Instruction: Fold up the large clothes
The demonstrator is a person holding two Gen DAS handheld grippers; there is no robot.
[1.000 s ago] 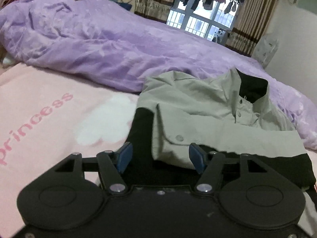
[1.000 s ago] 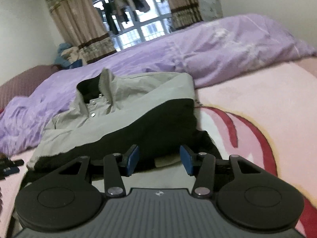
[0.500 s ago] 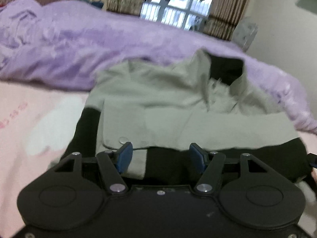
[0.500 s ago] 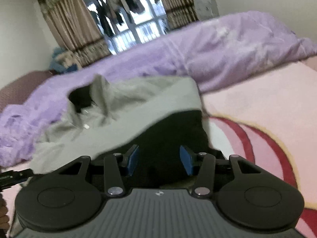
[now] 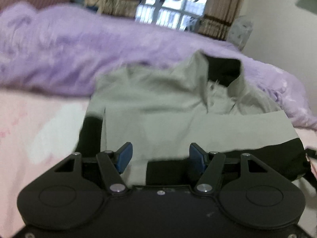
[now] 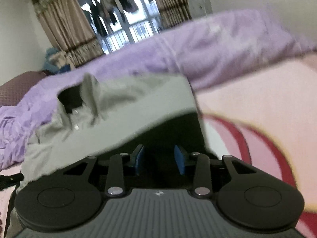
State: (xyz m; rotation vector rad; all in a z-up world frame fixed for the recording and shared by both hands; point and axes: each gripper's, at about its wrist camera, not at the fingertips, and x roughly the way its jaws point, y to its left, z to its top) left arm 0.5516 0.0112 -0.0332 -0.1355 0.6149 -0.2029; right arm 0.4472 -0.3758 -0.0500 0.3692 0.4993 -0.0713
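Note:
A grey-green jacket (image 5: 158, 109) with black lower panels and a black collar lining lies partly folded on the bed, collar away from me. My left gripper (image 5: 160, 155) hovers at its near edge with the jaws wide apart, over a grey sleeve and the black hem; the pads touch nothing. In the right wrist view the jacket (image 6: 138, 109) fills the middle. My right gripper (image 6: 159, 158) is at the black lower corner and its jaws are closing. Black cloth lies between the blue pads, and a gap still shows on each side.
The jacket rests on a pink blanket (image 5: 29, 129) with a red pattern (image 6: 243, 138). A rumpled purple duvet (image 5: 79, 49) runs along the far side, right behind the collar. Curtains and a window (image 5: 168, 15) with hanging laundry stand beyond the bed.
Both grippers have come in closer to the jacket's near edge, the left one sliding right along it. The right jaws have narrowed around the black cloth; the left jaws stay equally wide.

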